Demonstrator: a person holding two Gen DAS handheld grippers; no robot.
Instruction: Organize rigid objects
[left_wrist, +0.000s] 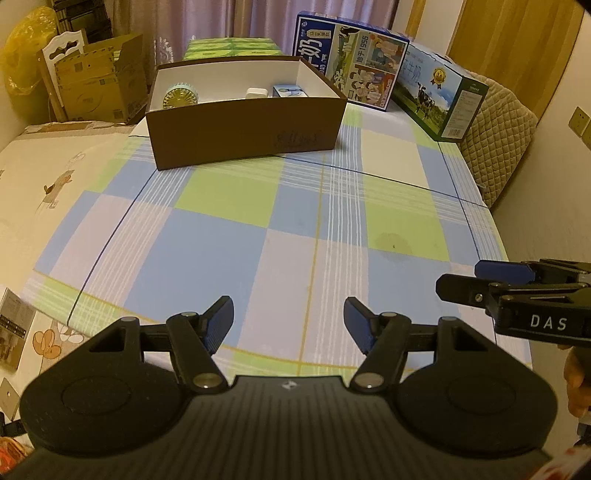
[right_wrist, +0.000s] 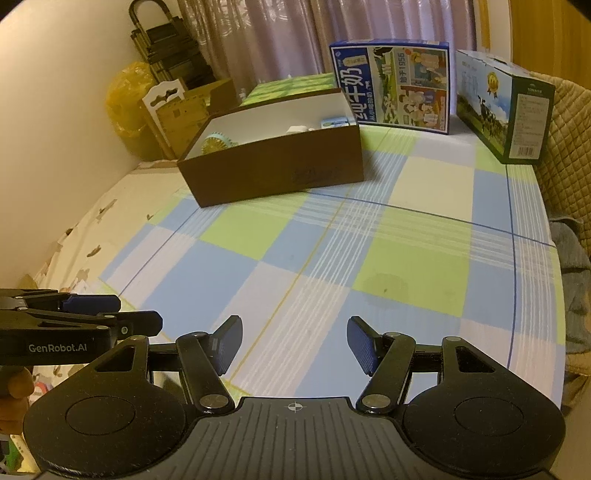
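Both tongs, left tongs (left_wrist: 289, 325) and right tongs (right_wrist: 294, 345), gape empty over the bare checked surface (left_wrist: 229, 236), likely since the small items (left_wrist: 181, 95) already sit in the brown box (left_wrist: 243, 136) at the far edge.

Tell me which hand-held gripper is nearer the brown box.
Left, though only slightly. The left hand-held gripper faces the brown box almost straight across the checked cloth; the right hand-held gripper sits beside it, with the box off to its left.
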